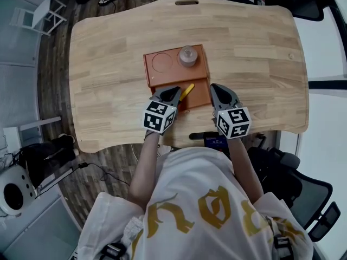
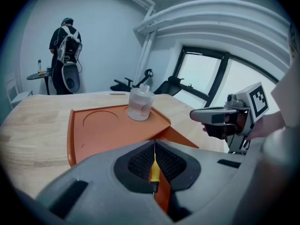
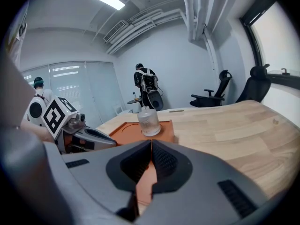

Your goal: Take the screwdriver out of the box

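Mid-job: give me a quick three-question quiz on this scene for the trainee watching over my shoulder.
1. True or false: the left gripper has its jaws shut on the yellow screwdriver.
2. Where does the clear jar stand?
A) on the orange box, beside the empty round recess
B) on the bare table
C) between the right gripper jaws
3. Fill in: the right gripper's jaws are together and hold ____.

Key: 1 true; 2 A; 3 nothing.
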Demonstrator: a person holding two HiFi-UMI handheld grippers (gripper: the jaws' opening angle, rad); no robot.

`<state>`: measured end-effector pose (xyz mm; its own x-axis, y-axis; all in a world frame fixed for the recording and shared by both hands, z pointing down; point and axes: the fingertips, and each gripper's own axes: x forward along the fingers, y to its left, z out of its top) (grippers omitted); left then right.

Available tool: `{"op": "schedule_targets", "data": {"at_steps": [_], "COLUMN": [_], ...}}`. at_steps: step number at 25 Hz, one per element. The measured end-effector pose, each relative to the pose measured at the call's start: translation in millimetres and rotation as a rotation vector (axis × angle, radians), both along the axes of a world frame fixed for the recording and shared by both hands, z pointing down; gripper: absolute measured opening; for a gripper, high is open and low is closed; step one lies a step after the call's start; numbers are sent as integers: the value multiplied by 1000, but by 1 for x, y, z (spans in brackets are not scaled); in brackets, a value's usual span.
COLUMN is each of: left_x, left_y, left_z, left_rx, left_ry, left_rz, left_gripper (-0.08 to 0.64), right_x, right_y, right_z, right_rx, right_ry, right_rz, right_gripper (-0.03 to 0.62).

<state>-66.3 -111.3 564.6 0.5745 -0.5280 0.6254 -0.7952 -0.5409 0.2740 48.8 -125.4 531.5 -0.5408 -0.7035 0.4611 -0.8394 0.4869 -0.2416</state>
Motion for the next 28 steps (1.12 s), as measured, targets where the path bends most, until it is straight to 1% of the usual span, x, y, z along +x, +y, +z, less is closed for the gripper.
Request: {"op": "schedule_targets", "data": {"at_steps": [4, 7, 12, 16, 17, 19, 22, 28], "left_x": [5, 8, 15, 19, 20, 22, 24, 28], "left_y": [5, 8, 10, 14, 14, 13, 14, 13], "left_z": [18, 29, 37, 43, 45, 49, 56, 67], "left_rx": [-82, -124, -165, -176, -177, -185, -202, -229], "left_ry": [-52, -77, -82, -110, -118, -137, -167, -217], "left_rz": [32, 57, 92, 123, 128, 143, 174, 223], "left_gripper": [11, 11, 12, 12, 28, 86, 128, 138], "right_x": [2, 5, 10, 9, 9, 11, 13, 20], "right_y": [-2, -2, -4, -6, -7, -8, -9, -10], "right_z": [5, 10, 16, 20, 21, 23, 26, 30], "right_rx": [-12, -21, -41, -49, -50, -55, -65, -76], "right_ry": [7, 18, 21, 19, 19, 18, 16, 15], "right_rz": [6, 6, 22, 21, 21, 22, 29, 42], "right_gripper": [12, 12, 12, 12, 12, 12, 12, 12]}}
